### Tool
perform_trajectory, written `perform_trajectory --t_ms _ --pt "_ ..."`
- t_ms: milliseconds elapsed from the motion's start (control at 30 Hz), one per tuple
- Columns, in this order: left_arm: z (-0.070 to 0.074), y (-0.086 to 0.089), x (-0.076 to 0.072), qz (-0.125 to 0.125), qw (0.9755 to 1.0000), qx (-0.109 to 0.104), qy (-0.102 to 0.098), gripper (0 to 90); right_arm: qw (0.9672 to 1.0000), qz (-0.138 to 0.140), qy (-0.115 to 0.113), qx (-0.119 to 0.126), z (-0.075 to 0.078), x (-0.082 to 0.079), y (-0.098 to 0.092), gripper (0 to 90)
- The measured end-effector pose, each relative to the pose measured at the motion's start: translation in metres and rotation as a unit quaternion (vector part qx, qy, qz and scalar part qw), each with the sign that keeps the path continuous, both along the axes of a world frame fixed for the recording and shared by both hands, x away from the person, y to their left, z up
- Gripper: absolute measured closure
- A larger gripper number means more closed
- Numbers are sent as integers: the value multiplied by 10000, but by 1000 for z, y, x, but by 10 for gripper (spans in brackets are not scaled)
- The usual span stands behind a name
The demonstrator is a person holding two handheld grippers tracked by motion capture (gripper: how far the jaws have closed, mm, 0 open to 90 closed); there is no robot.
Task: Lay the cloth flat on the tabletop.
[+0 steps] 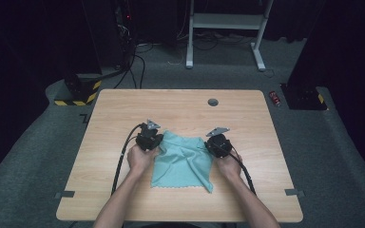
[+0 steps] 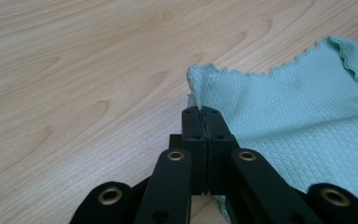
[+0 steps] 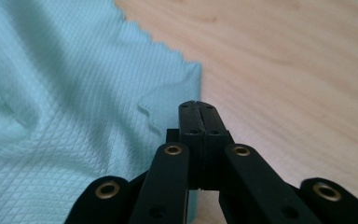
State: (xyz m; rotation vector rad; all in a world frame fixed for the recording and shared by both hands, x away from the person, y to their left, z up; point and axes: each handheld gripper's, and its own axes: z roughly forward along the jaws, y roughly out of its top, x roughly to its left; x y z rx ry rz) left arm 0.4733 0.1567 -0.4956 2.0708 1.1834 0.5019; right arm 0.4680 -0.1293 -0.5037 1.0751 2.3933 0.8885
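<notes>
A teal waffle-textured cloth point(image 1: 183, 161) lies rumpled on the wooden table point(image 1: 123, 109), with a diagonal fold across its middle. My left gripper point(image 1: 156, 140) sits at the cloth's far left corner and my right gripper point(image 1: 212, 144) at its far right corner. In the left gripper view the jaws point(image 2: 200, 111) are pressed together with the cloth point(image 2: 298, 116) puckering up at their tips. In the right gripper view the jaws point(image 3: 197, 106) are likewise shut, and the cloth point(image 3: 65, 102) wrinkles where its corner meets them. Both hands rest low on the table.
A round cable grommet point(image 1: 213, 101) sits near the table's far edge. On the floor beyond are a red can point(image 1: 274, 97), a white desk frame point(image 1: 225, 21) and a yellow-and-black striped base point(image 1: 78, 92). Bare wood surrounds the cloth on all sides.
</notes>
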Motion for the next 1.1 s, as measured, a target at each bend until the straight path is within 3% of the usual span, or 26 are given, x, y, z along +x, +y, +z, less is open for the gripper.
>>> perform_trajectory --t_ms 100,200,333,500,600,700,833,1100 --pt "1 0 4 49 10000 2 -2 891 9997 -175 -17 190 7 3 -7 900" --pt "0 -2 9 93 9999 53 33 891 9996 -263 18 129 5 8 -10 900" --pt "-7 -2 12 146 9998 89 139 886 9996 -113 -8 273 7 5 -10 890" --pt "-8 2 9 179 9998 30 89 843 9993 153 -40 337 7 1 -2 702" --pt "-7 5 7 176 9997 -79 133 775 9994 194 84 275 1 3 3 655" --pt "-8 5 4 239 9996 -34 129 697 9996 166 171 135 -6 5 6 690" --pt "-10 6 5 324 9993 7 190 617 9998 109 155 36 -7 7 3 886" --pt "-10 12 4 416 9990 58 160 578 9994 -233 20 253 8 14 -12 873"
